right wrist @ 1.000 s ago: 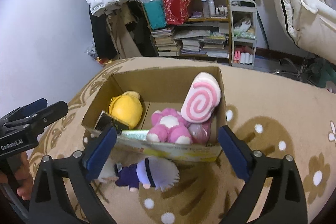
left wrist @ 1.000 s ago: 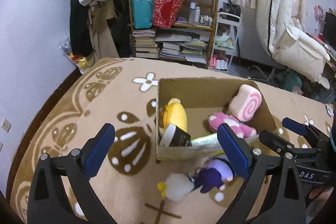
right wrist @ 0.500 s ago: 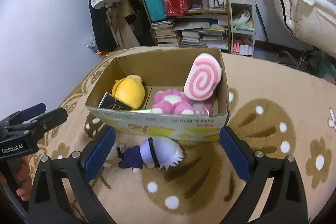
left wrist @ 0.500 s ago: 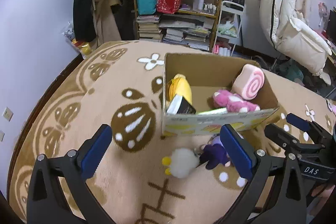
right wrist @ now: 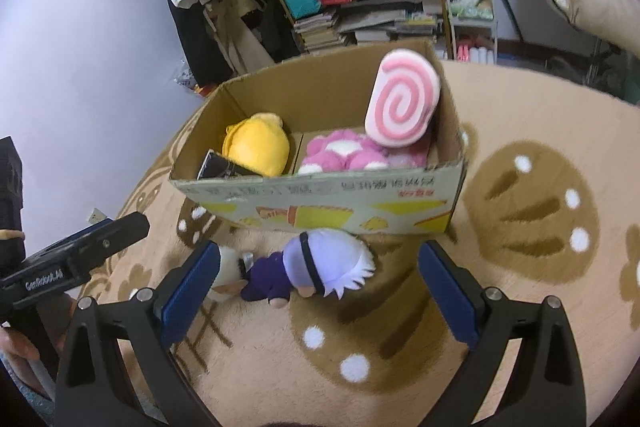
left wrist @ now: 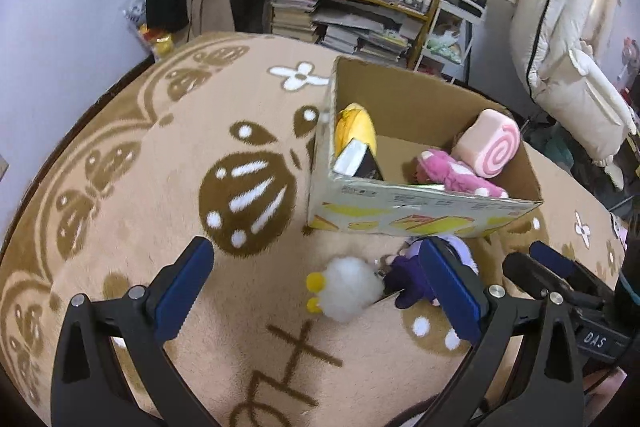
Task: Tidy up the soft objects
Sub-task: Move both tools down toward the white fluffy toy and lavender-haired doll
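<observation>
Patterned rug point(left wrist: 168, 155) carrying an open cardboard box point(right wrist: 320, 205) that already holds a swirl cushion point(right wrist: 402, 105), a pink plush point(right wrist: 344, 155) and a yellow plush point(right wrist: 258, 147). On the rug just before the box's near wall lie a purple-clad doll point(right wrist: 316, 267) and a white pom-pom chick point(left wrist: 348, 289) — both probably light and squashy, best pinched across the body. Left gripper point(left wrist: 320, 291) and right gripper point(right wrist: 316, 287): fingers apart, empty. The box wall stands close behind the toys — a likely obstruction.
</observation>
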A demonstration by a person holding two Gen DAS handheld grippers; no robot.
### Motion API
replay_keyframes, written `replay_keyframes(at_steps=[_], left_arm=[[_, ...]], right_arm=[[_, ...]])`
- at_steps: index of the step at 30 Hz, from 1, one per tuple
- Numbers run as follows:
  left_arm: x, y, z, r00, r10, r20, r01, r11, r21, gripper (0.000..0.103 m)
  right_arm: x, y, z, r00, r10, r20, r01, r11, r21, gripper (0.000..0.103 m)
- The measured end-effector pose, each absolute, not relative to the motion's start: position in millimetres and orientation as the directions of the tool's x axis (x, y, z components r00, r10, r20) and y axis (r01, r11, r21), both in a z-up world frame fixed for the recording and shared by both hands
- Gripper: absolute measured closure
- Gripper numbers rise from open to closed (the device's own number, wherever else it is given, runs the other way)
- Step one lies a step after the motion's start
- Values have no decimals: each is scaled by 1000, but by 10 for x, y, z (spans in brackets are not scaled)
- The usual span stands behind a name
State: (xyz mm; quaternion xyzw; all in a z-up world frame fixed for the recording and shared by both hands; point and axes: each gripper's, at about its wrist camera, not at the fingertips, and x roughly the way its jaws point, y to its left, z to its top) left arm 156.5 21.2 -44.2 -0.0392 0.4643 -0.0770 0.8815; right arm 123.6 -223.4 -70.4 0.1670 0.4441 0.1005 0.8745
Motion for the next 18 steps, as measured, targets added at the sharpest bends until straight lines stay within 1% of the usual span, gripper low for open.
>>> replay_keyframes(at_steps=[7, 12, 18], left_arm=[[1642, 254, -619, 524, -150, -838, 79, 989, -127, 1], [1701, 253, -714, 498, -147, -855, 71, 989, -129, 1], [1782, 258, -828, 464, -151, -873, 70, 989, -134, 1]], right_arm=[[1336, -2191, -920, 539, 373, -755, -5, 898, 440, 0], [1396, -2150, -1037, 527, 343, -778, 18, 910, 414, 1], [1512, -2205, -1184, 509, 371, -777, 69, 882, 466, 1]])
